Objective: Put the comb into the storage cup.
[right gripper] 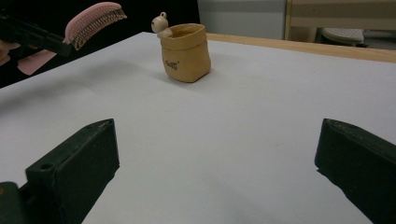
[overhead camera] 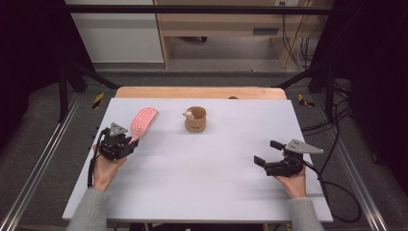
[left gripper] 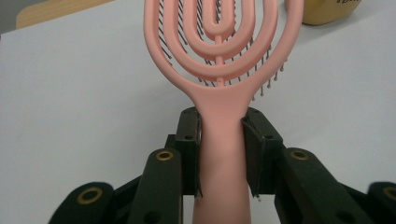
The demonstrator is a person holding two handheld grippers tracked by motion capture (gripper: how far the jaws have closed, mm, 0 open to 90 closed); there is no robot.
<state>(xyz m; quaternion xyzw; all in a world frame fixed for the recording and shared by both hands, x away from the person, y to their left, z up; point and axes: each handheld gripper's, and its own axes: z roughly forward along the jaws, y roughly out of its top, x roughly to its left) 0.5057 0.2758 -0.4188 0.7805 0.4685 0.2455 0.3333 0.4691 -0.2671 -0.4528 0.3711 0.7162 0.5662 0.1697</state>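
Left gripper (overhead camera: pixel 126 142) clamped on handle of pink hairbrush (overhead camera: pixel 143 122), pads pressing both sides; brush raised off table (overhead camera: pixel 202 187) at left edge, head pointing away, bristles down. Right gripper (overhead camera: pixel 267 153) wide open, nothing between jaws, low over table at right. Tan pouch-shaped cup (overhead camera: pixel 196 119) with small figure at rim, upright at far centre, well apart from both.

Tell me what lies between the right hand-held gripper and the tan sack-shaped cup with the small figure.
Nothing: in the high view, bare white table separates the right hand-held gripper from the tan sack-shaped cup; the right gripper view agrees.
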